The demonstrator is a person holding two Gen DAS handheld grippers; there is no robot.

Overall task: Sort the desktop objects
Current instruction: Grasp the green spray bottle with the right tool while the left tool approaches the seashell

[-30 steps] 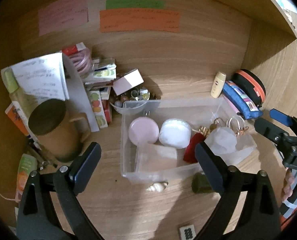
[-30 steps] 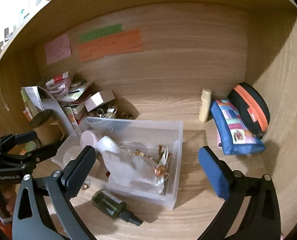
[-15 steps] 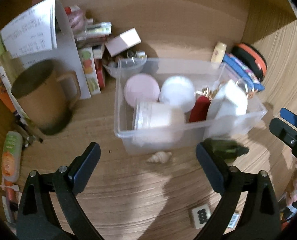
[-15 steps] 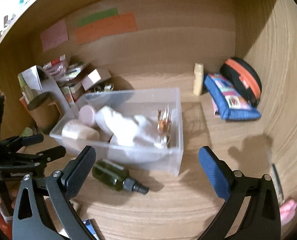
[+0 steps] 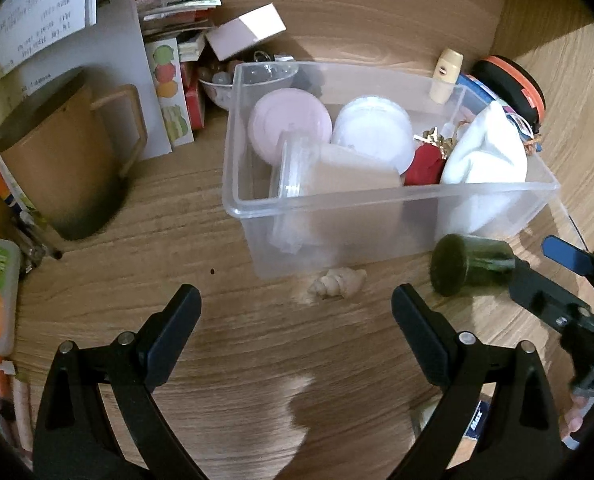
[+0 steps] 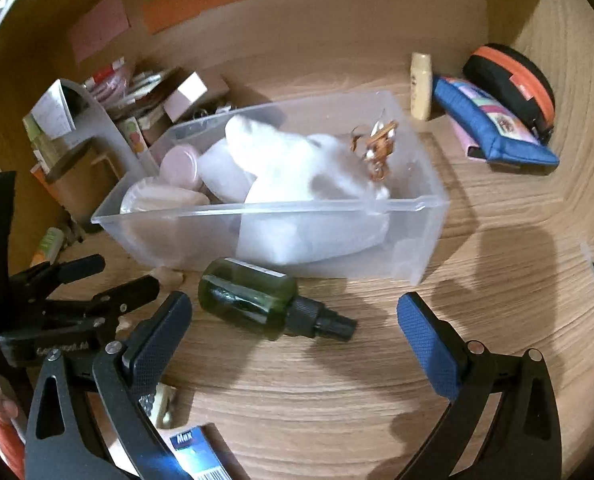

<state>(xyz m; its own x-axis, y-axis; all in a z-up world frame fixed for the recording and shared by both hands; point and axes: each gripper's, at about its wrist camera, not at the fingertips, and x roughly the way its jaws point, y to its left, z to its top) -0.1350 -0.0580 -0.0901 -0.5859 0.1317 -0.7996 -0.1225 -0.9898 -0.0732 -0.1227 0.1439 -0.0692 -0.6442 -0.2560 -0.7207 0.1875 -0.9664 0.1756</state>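
Right now both grippers hang over the wooden desk [image 5: 257,360] with their jaws spread wide and nothing between them. The left gripper [image 5: 296,320] points at a small seashell [image 5: 337,283] that lies on the desk just in front of the near wall of a clear plastic bin [image 5: 397,196]. The right gripper [image 6: 293,330] hovers above a dark green spray bottle [image 6: 253,298], which lies on its side just beside the bin's near wall, its black nozzle toward the right. Inside the bin sit a pink round lid [image 5: 289,122], a white round jar [image 5: 373,130], a clear tub on its side [image 5: 329,176], a red item [image 5: 423,166] and a white cloth [image 5: 485,152]. Beyond the bin, toward the desk's far right corner, stand a small cream bottle [image 6: 421,84], a blue pouch [image 6: 493,124] and a black and orange case [image 6: 513,80]. At the left edge stands a brown mug [image 5: 61,160].
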